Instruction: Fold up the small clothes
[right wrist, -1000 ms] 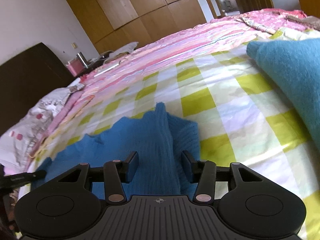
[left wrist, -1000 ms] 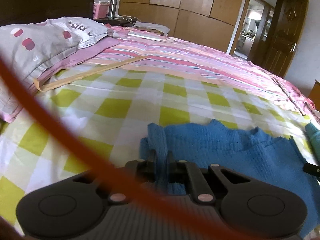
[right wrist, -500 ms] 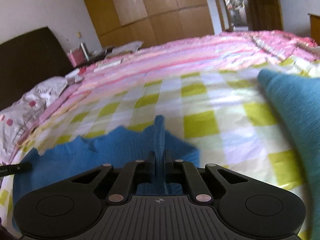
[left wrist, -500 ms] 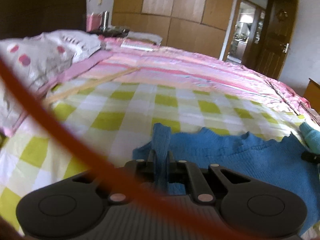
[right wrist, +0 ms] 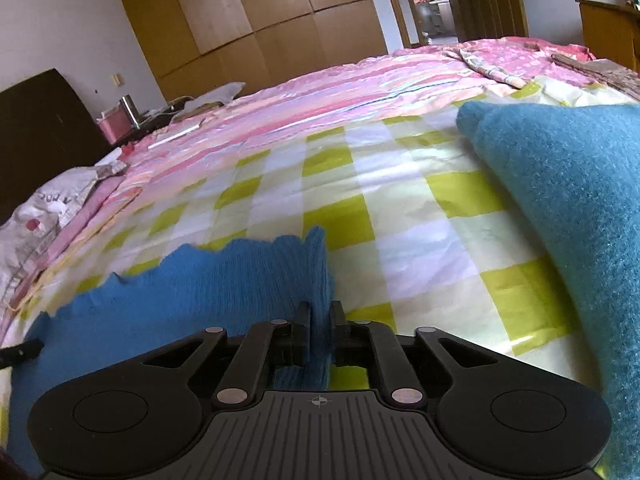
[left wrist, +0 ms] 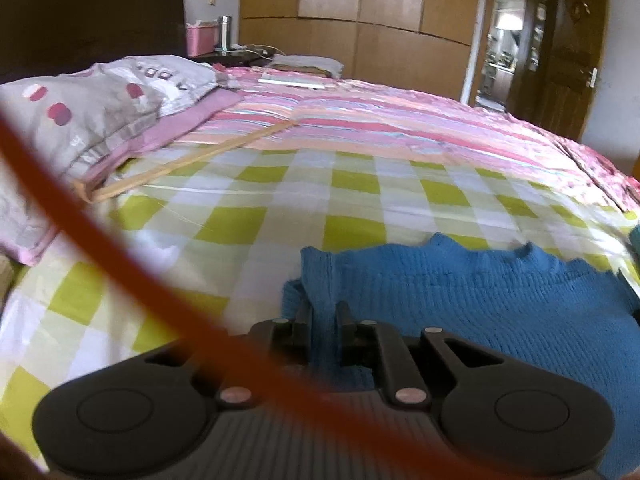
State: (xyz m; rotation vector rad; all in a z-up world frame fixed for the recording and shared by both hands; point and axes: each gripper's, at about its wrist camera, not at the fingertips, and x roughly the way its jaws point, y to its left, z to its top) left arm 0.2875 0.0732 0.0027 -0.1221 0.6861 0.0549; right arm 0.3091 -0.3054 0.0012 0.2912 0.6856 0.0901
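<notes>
A blue knit garment [left wrist: 460, 296] lies on the yellow-checked bedsheet [left wrist: 280, 184], its ragged far edge stretched between my two grippers. My left gripper [left wrist: 323, 312] pinches a raised fold at the garment's left corner; its jaws are opening slightly with the cloth still pressed between them. In the right wrist view the same garment [right wrist: 200, 292] spreads to the left. My right gripper [right wrist: 320, 312] holds its right corner fold between its pads, and its jaws are opening a little too. The tip of the left gripper [right wrist: 20, 350] shows at the left edge.
A thick teal sweater [right wrist: 560, 184] lies on the sheet to the right. A spotted grey pillow [left wrist: 80, 112] and a pink striped quilt [left wrist: 360, 120] lie beyond, with a wooden slat [left wrist: 180, 168] between. An orange cable [left wrist: 80, 216] crosses the left view. Wardrobe and doorway stand behind.
The right gripper, open around the blue fold a second ago, has closed on it. The left kept its pinch. The garment's far edge now looks drawn straighter between the two.
</notes>
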